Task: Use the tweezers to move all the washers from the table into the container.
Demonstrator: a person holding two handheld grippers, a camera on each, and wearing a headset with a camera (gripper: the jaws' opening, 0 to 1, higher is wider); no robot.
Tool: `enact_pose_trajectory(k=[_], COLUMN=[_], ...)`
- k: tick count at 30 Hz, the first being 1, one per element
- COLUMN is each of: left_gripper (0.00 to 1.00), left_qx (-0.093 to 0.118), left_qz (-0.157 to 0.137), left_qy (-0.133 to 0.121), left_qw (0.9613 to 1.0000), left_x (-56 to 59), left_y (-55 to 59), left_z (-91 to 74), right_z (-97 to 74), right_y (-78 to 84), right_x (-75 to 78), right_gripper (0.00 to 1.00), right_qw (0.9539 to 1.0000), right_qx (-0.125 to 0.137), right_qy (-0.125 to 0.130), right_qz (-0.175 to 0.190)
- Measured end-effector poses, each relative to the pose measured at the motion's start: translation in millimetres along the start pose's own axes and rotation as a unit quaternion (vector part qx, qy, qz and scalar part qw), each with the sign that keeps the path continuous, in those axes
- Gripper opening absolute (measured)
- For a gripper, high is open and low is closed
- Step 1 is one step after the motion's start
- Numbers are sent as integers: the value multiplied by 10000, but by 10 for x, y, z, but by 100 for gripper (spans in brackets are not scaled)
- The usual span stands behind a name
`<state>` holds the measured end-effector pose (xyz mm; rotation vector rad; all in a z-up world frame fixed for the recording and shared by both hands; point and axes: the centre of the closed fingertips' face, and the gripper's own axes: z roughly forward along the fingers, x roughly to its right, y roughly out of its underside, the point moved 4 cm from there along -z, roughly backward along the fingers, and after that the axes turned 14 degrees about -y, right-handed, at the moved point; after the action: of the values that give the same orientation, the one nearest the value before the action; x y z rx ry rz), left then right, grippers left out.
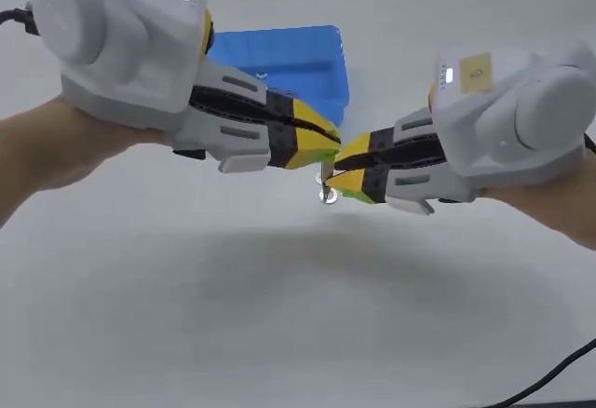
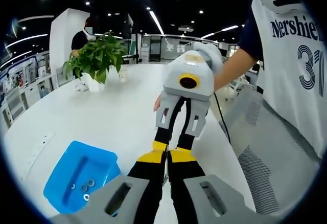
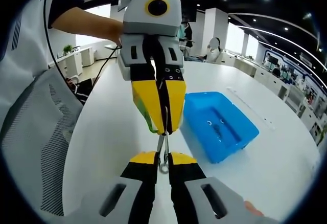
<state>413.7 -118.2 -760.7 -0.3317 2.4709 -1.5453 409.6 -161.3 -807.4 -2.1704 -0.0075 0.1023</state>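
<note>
Head view: two hand-held tools meet tip to tip over the white surface point(image 1: 279, 315). The left tool point(image 1: 328, 147) enters from the upper left, gripped from behind by the left hand point(image 1: 56, 147), and slopes down towards the centre. The right tool point(image 1: 345, 170) enters from the right, held by the right hand point(image 1: 559, 203), and lies nearly level. Each forearm reaches in from its own side.

The tweezers point(image 3: 162, 150) hang tip-down from the left tool, whose jaws are clamped on their upper end. In the right gripper view, the right tool's jaws stand narrow, one on each side of the tweezers' arms and drawn in against them.

A washer point(image 1: 328, 194) sits at the tweezers' lower tip, directly below the two tools. Whether it is clear of the surface cannot be told.

The blue container point(image 1: 289, 63) rests on the surface beyond the tools, near them but apart. The left gripper view shows several washers point(image 2: 87, 185) lying on its floor.
</note>
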Motion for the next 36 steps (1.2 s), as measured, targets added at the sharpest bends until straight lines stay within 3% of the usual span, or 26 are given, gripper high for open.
enact_pose_trajectory(k=[16,29,32,36], left_gripper=[5,6,6,6], left_qx=[-28,-71,-64,-51], left_qz=[-31,-12,-19,-40], left_qy=[65,65,63,99], left_qw=[10000,10000,10000,9999], left_x=[25,10,5,15], left_y=[37,52,47,45], left_z=[23,3,12,21], right_z=[39,61,120,154], right_y=[84,108,140,128], right_x=[-9,48,-11,-3], right_gripper=[11,13,15,15], right_qw=[9999,9969,9980,9985], right_qx=[-25,389,184,169], right_qy=[-17,-326,-431,-381], right_qz=[109,602,413,366])
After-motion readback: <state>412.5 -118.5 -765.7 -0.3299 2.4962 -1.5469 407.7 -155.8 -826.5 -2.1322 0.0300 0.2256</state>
